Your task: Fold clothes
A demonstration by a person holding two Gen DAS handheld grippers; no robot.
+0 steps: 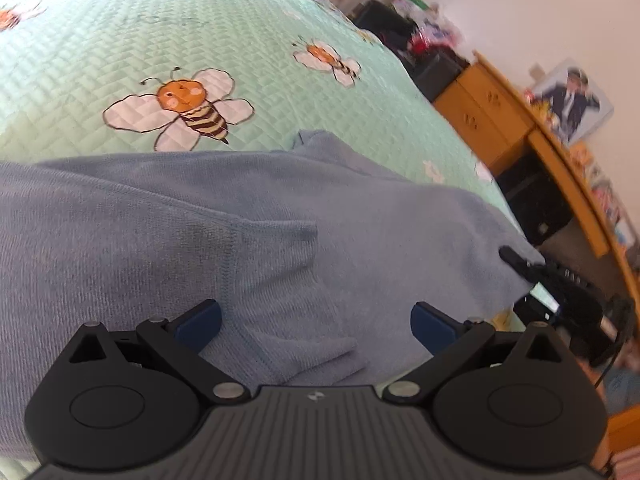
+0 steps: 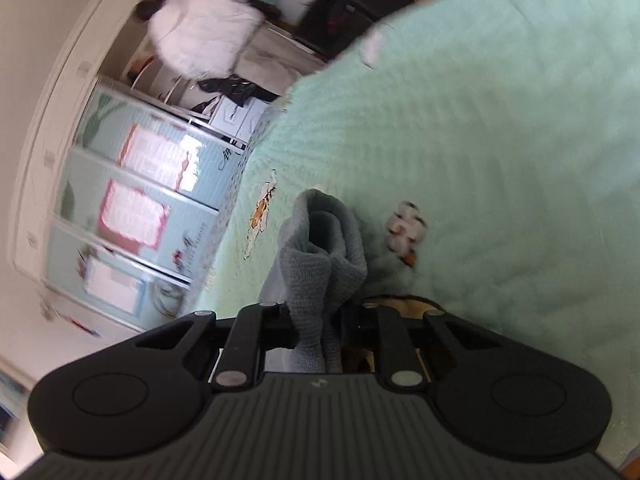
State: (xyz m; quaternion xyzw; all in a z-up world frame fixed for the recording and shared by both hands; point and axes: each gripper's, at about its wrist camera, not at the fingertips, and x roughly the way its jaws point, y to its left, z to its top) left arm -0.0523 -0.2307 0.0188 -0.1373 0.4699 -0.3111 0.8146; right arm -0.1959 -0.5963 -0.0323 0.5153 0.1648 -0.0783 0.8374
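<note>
**Operator:** Left gripper status?

**Inspector:** Jaws spread wide, nothing between them. Its 2 blue fingertips stand far apart above the blue knit garment. Whether they touch the fabric cannot be determined.

**Operator:** Garment location?

**Inspector:** It lies spread across the mint quilted bedspread, filling the lower half of the left wrist view. A stitched seam runs down toward the left fingertip. A printed bee sits on the bedspread just beyond the garment's far edge; a 2nd bee lies further right. A wooden desk stands beside the bed at the right.

**Operator:** Right gripper status?

**Inspector:** Jaws drawn together, clamping a bunched portion of the same garment. The gathered fabric rises from between the fingers as an upright fold. In the left wrist view this gripper appears as a dark, blurred shape at the garment's right edge.

**Operator:** Surroundings, right wrist view?

**Inspector:** Pale drawer fronts at left, bedspread at right. The view is blurred.
</note>
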